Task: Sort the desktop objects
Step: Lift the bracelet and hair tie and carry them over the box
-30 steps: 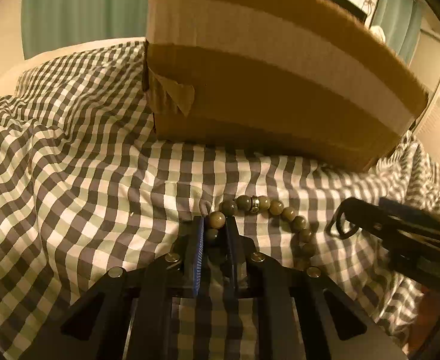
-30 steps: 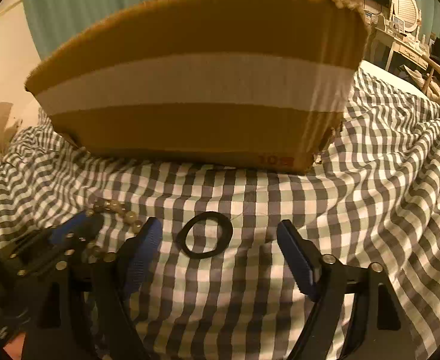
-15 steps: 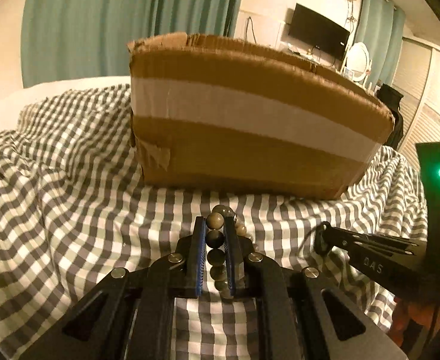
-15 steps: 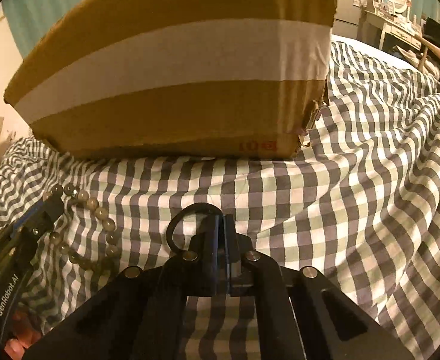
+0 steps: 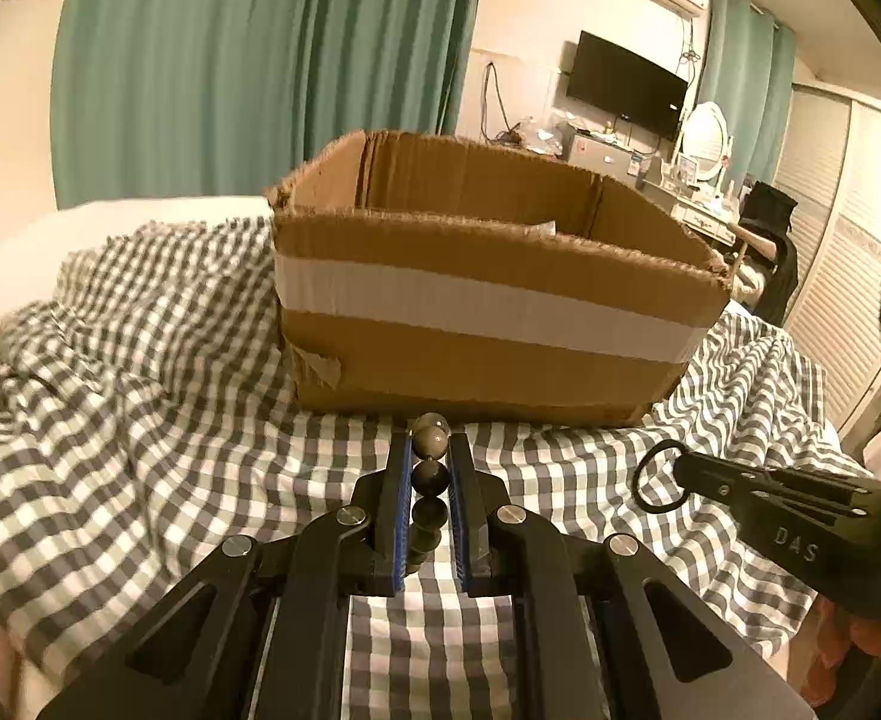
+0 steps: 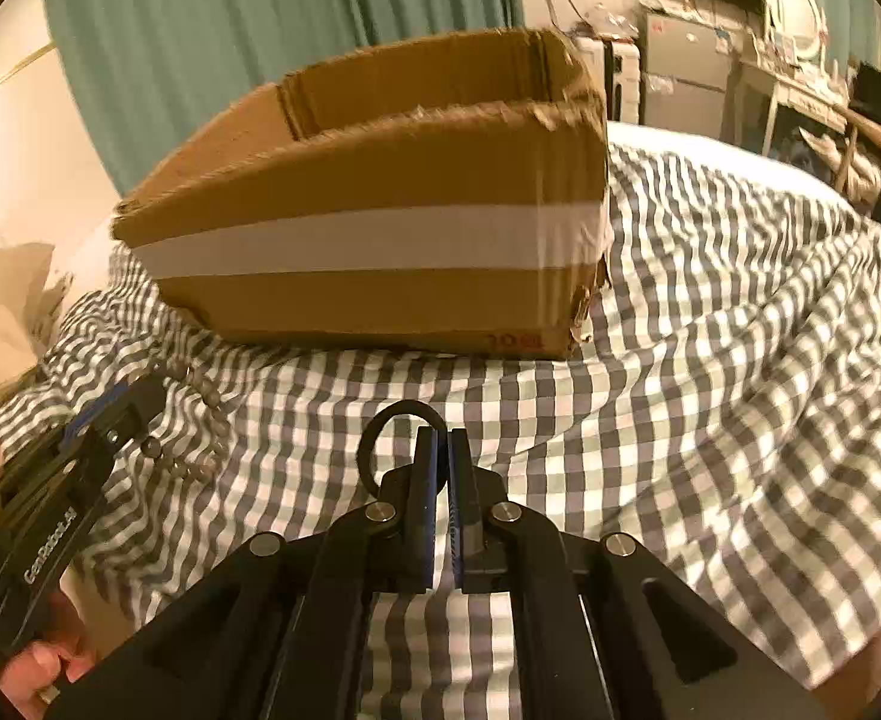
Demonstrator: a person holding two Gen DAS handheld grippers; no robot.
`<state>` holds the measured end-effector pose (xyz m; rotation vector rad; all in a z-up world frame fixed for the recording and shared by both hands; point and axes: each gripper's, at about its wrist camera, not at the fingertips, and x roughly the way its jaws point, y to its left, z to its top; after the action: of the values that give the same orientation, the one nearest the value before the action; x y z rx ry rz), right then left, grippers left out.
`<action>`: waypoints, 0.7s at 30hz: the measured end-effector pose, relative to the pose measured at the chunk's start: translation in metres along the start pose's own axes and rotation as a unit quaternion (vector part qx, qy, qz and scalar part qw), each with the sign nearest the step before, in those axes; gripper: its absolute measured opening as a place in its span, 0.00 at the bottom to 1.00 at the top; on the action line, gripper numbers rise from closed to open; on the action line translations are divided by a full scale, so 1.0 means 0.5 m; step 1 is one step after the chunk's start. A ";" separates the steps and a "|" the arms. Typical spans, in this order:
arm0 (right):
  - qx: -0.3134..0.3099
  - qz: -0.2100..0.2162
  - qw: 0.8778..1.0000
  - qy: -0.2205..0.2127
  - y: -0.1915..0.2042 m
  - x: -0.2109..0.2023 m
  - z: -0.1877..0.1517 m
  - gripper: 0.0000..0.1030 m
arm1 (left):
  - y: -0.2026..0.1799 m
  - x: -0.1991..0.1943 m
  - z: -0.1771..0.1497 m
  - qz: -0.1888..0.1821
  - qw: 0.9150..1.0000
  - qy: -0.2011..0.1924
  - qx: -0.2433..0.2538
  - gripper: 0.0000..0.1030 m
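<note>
My left gripper (image 5: 429,450) is shut on a bead bracelet (image 5: 429,474) of olive-grey beads, lifted above the checked bedspread; the bracelet hangs from the left gripper (image 6: 152,396) in the right wrist view (image 6: 200,450). My right gripper (image 6: 440,441) is shut on a black hair tie (image 6: 380,432), a thin ring sticking out to the left of the fingers; the tie (image 5: 656,477) and right gripper (image 5: 686,468) also show in the left wrist view. An open cardboard box (image 5: 482,300) with a white tape band stands just ahead of both grippers (image 6: 380,228).
The box sits on a rumpled grey-and-white checked bedspread (image 5: 140,420). Teal curtains (image 5: 230,60) hang behind. A TV (image 5: 623,84), a round mirror and a cluttered dresser stand at the far right. Something pale lies inside the box (image 5: 539,229).
Both grippers rose from the bedspread, the left with the bracelet, the right having closed on the hair tie. The box's open top has come into view.
</note>
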<state>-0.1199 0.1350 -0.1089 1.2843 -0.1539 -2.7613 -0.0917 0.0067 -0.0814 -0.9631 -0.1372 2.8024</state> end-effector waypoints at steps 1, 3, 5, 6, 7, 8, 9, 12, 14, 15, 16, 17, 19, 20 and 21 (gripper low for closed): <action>-0.005 -0.001 1.000 -0.003 0.000 -0.009 0.003 0.03 | -0.003 -0.006 0.003 -0.003 1.000 -0.001 0.001 0.11; -0.009 0.001 1.000 -0.011 0.000 -0.028 0.008 0.03 | -0.009 -0.021 0.006 -0.004 1.000 -0.005 0.005 0.11; -0.011 0.004 1.000 -0.019 0.003 -0.048 0.007 0.03 | -0.020 -0.037 0.008 -0.006 1.000 -0.009 0.013 0.11; -0.011 0.004 1.000 -0.024 0.013 -0.051 0.007 0.03 | -0.024 -0.047 0.010 -0.008 1.000 -0.014 0.018 0.11; -0.011 0.005 1.000 -0.029 0.011 -0.069 0.007 0.03 | -0.027 -0.053 0.011 -0.010 1.000 -0.015 0.020 0.11; -0.012 0.007 0.999 -0.030 0.012 -0.081 0.006 0.03 | -0.033 -0.060 0.014 -0.009 1.000 -0.019 0.022 0.11; -0.012 0.007 0.999 -0.031 0.019 -0.082 0.007 0.03 | -0.037 -0.070 0.017 -0.013 0.999 -0.023 0.023 0.11; -0.021 0.005 0.999 -0.034 0.026 -0.092 0.014 0.03 | -0.046 -0.086 0.024 -0.016 0.999 -0.024 0.030 0.11; -0.030 0.001 0.999 -0.035 0.032 -0.102 0.010 0.03 | -0.055 -0.097 0.029 -0.016 0.999 -0.027 0.039 0.11; -0.036 0.000 0.999 -0.035 0.037 -0.108 0.013 0.03 | -0.059 -0.103 0.033 -0.018 0.999 -0.028 0.042 0.11; -0.041 -0.001 0.999 -0.037 0.036 -0.112 0.012 0.03 | -0.062 -0.108 0.034 -0.020 0.999 -0.027 0.042 0.11; -0.047 -0.002 0.998 -0.039 0.041 -0.121 0.010 0.03 | -0.065 -0.113 0.037 -0.020 0.999 -0.026 0.041 0.11; -0.057 -0.003 0.997 -0.044 0.046 -0.138 0.010 0.03 | -0.069 -0.124 0.042 -0.024 0.999 -0.024 0.039 0.11; -0.062 -0.002 0.997 -0.046 0.049 -0.143 0.013 0.03 | -0.071 -0.130 0.044 -0.022 0.999 -0.024 0.041 0.11; -0.065 -0.003 0.997 -0.047 0.051 -0.146 0.014 0.03 | -0.072 -0.135 0.049 -0.020 0.998 -0.026 0.044 0.11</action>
<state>-0.0773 0.1195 -0.0456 1.1259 0.0246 -2.7866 -0.0496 0.0284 -0.0165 -0.8591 -0.0394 2.7718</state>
